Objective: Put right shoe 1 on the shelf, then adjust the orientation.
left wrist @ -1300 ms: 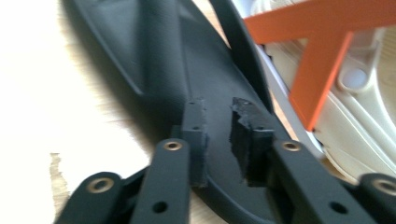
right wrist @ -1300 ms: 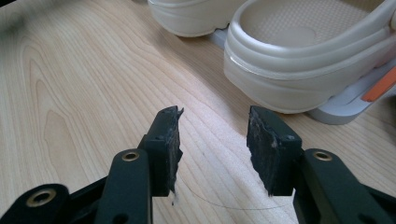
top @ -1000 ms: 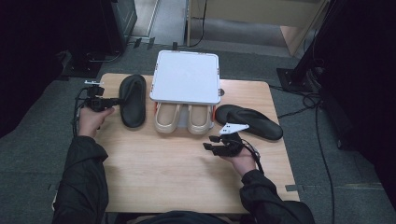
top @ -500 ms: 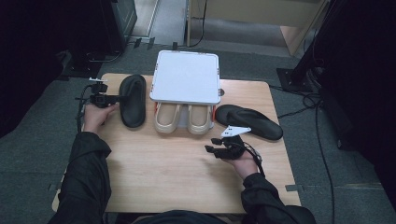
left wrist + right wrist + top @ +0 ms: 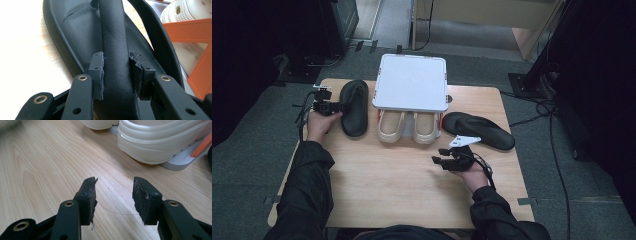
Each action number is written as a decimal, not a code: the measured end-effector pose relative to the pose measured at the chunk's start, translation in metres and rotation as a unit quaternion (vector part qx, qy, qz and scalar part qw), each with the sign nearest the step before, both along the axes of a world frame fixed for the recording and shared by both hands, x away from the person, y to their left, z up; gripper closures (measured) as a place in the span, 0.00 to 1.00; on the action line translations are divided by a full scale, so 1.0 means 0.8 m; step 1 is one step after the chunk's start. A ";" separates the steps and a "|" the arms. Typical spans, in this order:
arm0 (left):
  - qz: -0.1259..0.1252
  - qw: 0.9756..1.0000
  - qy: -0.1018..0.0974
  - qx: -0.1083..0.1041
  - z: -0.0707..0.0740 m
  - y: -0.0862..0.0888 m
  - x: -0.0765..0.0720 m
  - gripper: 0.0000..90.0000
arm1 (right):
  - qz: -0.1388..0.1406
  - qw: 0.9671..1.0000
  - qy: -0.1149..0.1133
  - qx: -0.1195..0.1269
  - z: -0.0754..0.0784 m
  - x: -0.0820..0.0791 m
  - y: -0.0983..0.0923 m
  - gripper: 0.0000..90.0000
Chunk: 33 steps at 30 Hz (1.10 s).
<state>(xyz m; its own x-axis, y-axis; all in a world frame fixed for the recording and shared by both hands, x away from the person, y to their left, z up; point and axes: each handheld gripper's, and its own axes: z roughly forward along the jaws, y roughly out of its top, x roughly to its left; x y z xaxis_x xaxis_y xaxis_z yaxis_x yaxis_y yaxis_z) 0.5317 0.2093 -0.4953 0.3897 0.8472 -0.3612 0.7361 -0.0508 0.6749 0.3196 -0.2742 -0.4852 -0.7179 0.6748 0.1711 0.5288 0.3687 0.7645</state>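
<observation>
On the table [image 5: 402, 195], the box [image 5: 411, 82] sits between two sandals [image 5: 353, 106]; clogs [image 5: 404, 125] lie under its near edge

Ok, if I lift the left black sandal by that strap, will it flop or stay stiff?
Probably droops some: the left tongs pinch only the black sandal's soft, padded-looking strap, so the long sole likely hangs and swings. It looks thin and flat, so probably light. The leathery surface may slip a little.

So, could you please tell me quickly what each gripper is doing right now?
Left gripper: just closing, now shut on the black leather sandal strap.
Right gripper: open, holding nothing.
</observation>
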 end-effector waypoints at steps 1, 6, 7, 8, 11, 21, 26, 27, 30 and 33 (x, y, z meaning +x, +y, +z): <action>0.002 1.000 0.001 -0.001 0.000 0.000 0.000 0.73 | 0.001 1.000 0.000 0.000 -0.001 0.000 0.000 0.60; 0.003 1.000 0.003 0.008 0.002 -0.002 0.000 0.75 | -0.002 1.000 0.000 0.001 -0.001 0.002 0.001 0.59; 0.004 1.000 0.004 0.008 0.002 -0.002 0.000 0.75 | -0.004 1.000 0.001 0.001 -0.001 0.001 0.000 0.59; 0.006 1.000 0.004 0.004 0.002 -0.001 0.000 0.75 | -0.005 1.000 0.001 0.002 -0.001 0.001 0.000 0.59; 0.010 1.000 0.010 -0.005 0.004 0.001 0.000 0.76 | -0.005 1.000 0.000 0.003 0.000 0.001 -0.001 0.59; 0.002 1.000 0.014 -0.020 0.017 0.002 -0.006 0.76 | -0.008 1.000 -0.002 0.011 0.003 0.002 -0.004 0.59; 0.001 1.000 0.012 -0.028 0.024 0.004 -0.012 0.76 | -0.009 1.000 -0.002 0.015 0.003 0.003 -0.005 0.59; 0.000 0.999 0.012 -0.030 0.026 0.005 -0.013 0.76 | -0.008 1.000 -0.002 0.014 0.003 0.003 -0.005 0.59; -0.001 0.999 0.012 -0.034 0.030 0.006 -0.017 0.76 | -0.006 1.000 -0.004 0.016 0.004 0.005 -0.004 0.59; -0.001 0.999 0.010 -0.041 0.034 0.008 -0.022 0.76 | -0.004 1.000 -0.001 0.014 0.003 0.005 -0.002 0.59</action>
<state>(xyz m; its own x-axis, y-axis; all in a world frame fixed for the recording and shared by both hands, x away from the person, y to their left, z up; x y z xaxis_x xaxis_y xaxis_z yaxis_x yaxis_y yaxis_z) 0.5140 0.2157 -0.4679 0.3830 0.8140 -0.4367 0.7498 0.0022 0.6617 0.3239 -0.2759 -0.4824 -0.7127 0.6755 0.1894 0.5305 0.3422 0.7756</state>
